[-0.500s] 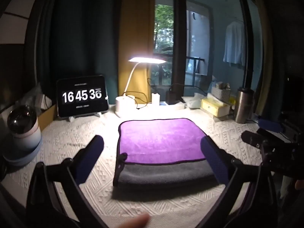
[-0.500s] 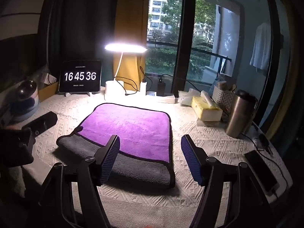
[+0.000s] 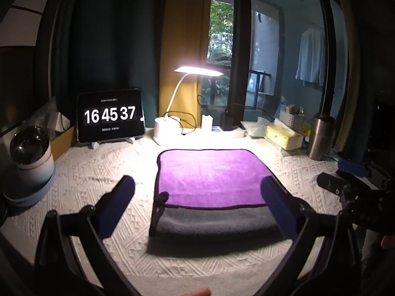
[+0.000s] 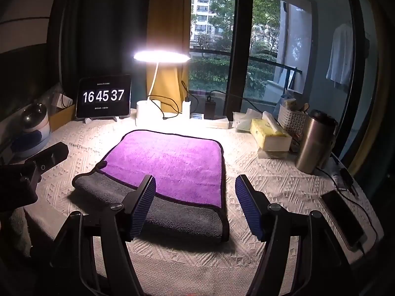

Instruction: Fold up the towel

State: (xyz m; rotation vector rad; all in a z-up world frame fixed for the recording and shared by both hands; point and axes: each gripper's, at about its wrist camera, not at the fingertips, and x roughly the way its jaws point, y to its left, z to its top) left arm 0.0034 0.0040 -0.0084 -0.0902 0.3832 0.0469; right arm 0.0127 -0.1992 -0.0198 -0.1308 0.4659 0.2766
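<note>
While the left tool hovers with its jaws spread wide and gripping nothing, the towel lies folded, purple over grey, mid-counter before the lamp. Further right, the right tool hangs released over the towel's near right corner.

Tablet clock on a stand at the back left of the table showed 16 45 37 in large white flip digits, small lines of text above and below them were too small to read
</note>
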